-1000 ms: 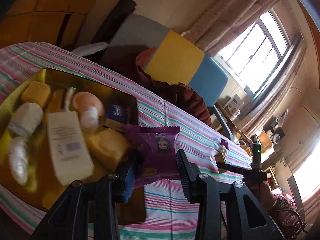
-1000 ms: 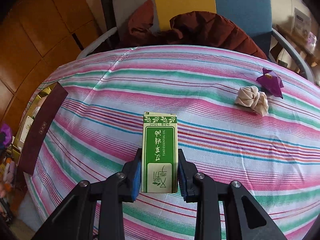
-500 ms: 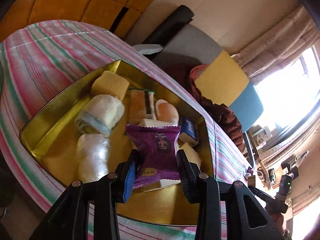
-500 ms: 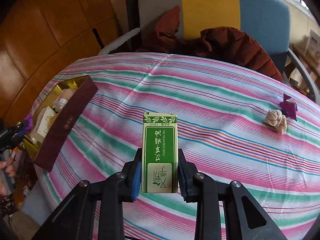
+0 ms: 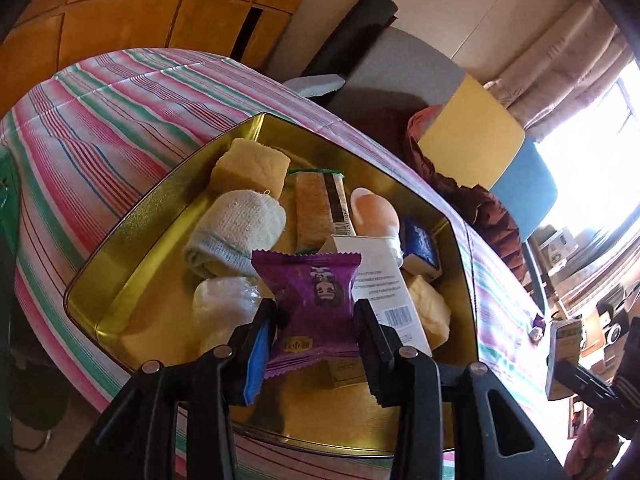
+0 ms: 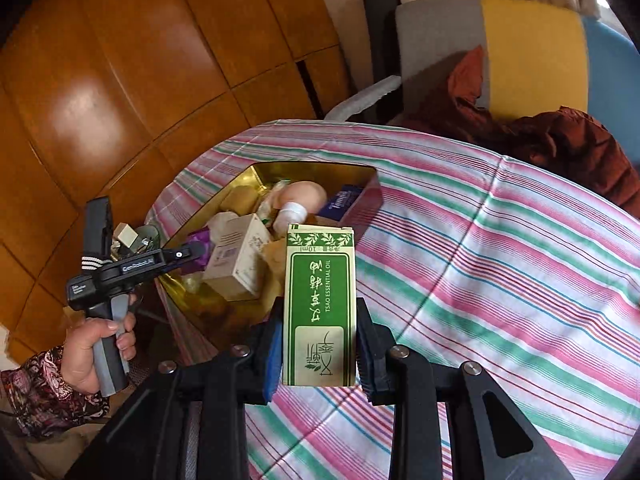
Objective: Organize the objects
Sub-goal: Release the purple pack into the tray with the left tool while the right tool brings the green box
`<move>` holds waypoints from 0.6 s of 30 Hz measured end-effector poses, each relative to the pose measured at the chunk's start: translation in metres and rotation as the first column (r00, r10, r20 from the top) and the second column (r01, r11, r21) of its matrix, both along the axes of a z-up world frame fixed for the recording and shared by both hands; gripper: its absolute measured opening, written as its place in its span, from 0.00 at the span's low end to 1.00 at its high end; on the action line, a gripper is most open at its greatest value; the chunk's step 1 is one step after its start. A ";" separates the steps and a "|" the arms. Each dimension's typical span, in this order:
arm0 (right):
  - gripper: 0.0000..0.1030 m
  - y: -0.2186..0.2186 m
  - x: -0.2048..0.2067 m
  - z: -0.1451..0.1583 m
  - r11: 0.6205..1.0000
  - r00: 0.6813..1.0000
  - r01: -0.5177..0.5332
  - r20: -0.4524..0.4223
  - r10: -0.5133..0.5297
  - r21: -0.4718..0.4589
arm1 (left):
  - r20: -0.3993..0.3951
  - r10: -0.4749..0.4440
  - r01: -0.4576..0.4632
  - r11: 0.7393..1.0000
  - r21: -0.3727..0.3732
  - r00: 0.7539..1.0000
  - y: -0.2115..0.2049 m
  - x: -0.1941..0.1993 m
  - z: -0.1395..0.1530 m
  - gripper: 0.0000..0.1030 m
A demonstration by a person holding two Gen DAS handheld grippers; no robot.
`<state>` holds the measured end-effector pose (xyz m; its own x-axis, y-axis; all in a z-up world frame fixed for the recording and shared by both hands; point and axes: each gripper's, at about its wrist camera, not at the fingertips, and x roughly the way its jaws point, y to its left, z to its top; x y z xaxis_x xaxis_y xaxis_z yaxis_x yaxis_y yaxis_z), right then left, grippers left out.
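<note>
My left gripper (image 5: 316,320) is shut on a purple snack packet (image 5: 314,304) and holds it above the gold tin (image 5: 120,240). The tin holds a rolled white towel (image 5: 240,228), a yellow sponge block (image 5: 250,166), a white box (image 5: 380,288), a wrapped bar (image 5: 316,212) and a blue packet (image 5: 420,244). My right gripper (image 6: 319,336) is shut on a green essential-oil box (image 6: 320,304), upright, above the striped tablecloth (image 6: 500,264) just right of the tin (image 6: 256,176). The left gripper also shows in the right wrist view (image 6: 192,254).
The tin sits near the table's left edge. A chair (image 6: 532,44) with a rust-red jacket (image 6: 568,140) stands behind the table. Wooden panels (image 6: 120,80) line the wall at left. The right gripper with its box shows far right in the left wrist view (image 5: 564,344).
My right gripper has swung left with the green box, bringing the tin close. My left gripper has stayed over the tin with the purple packet, drawing back slightly.
</note>
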<state>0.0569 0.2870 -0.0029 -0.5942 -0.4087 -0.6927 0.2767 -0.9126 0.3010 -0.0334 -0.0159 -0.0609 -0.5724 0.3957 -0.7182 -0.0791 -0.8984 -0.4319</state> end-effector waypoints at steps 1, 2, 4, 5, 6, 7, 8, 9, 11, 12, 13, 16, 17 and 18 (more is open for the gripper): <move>0.30 -0.009 -0.001 -0.001 1.000 1.000 -0.012 0.003 0.012 -0.001 | 0.003 0.002 -0.002 1.000 -0.008 1.000 0.001 0.000 0.000 0.40; 0.30 -0.016 -0.002 -0.002 1.000 1.000 -0.021 0.008 0.021 -0.002 | 0.004 0.001 -0.001 1.000 -0.017 1.000 0.002 0.000 0.000 0.41; 0.30 -0.029 -0.006 -0.005 0.999 0.999 -0.036 0.023 0.036 -0.009 | 0.007 -0.011 0.011 0.999 -0.035 1.000 0.005 0.001 0.000 0.43; 0.30 -0.036 -0.007 -0.008 0.999 0.999 -0.041 0.034 0.041 -0.010 | 0.007 -0.011 0.012 0.999 -0.042 1.000 0.006 0.002 0.000 0.43; 0.30 -0.042 -0.009 -0.010 0.999 0.998 -0.045 0.044 0.045 -0.009 | 0.006 -0.010 0.010 0.999 -0.041 1.000 0.006 0.003 0.001 0.43; 0.30 -0.048 -0.010 -0.012 0.999 0.997 -0.049 0.052 0.049 -0.005 | 0.004 -0.005 0.005 0.999 -0.033 1.000 0.005 0.004 0.001 0.43; 0.30 -0.054 -0.012 -0.013 0.999 0.997 -0.055 0.059 0.055 -0.001 | 0.002 0.006 -0.006 1.000 -0.021 1.000 0.003 0.006 0.002 0.43; 0.30 -0.060 -0.013 -0.015 0.998 0.996 -0.059 0.068 0.059 0.007 | -0.003 0.019 -0.019 1.000 -0.012 1.000 0.002 0.005 0.003 0.43; 0.30 -0.069 -0.017 -0.017 0.998 0.994 -0.064 0.087 0.062 0.024 | -0.030 0.054 -0.054 0.999 -0.006 0.998 -0.002 0.009 0.009 0.44; 0.30 -0.075 -0.018 -0.018 0.997 0.993 -0.066 0.097 0.061 0.039 | -0.045 0.071 -0.072 0.997 -0.011 0.996 -0.003 0.011 0.012 0.45; 0.30 -0.080 -0.021 -0.020 0.996 0.993 -0.066 0.106 0.060 0.058 | -0.061 0.087 -0.088 0.996 -0.019 0.994 -0.005 0.013 0.016 0.48; 0.30 -0.093 -0.027 -0.024 0.991 0.990 -0.067 0.130 0.052 0.114 | -0.101 0.120 -0.122 0.992 -0.017 0.988 -0.011 0.018 0.026 0.54; 0.30 -0.096 -0.030 -0.025 0.990 0.989 -0.068 0.139 0.051 0.122 | -0.109 0.126 -0.128 0.992 -0.008 0.986 -0.012 0.019 0.029 0.56; 0.30 -0.098 -0.032 -0.027 0.990 0.988 -0.066 0.150 0.046 0.128 | -0.113 0.129 -0.130 0.991 -0.001 0.985 -0.014 0.019 0.031 0.56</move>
<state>0.0249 0.1890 -0.0297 -0.4612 -0.3372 -0.8208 0.2902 -0.9314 0.2195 -0.0146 -0.0297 -0.0302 -0.6960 0.3066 -0.6492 -0.0093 -0.9080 -0.4189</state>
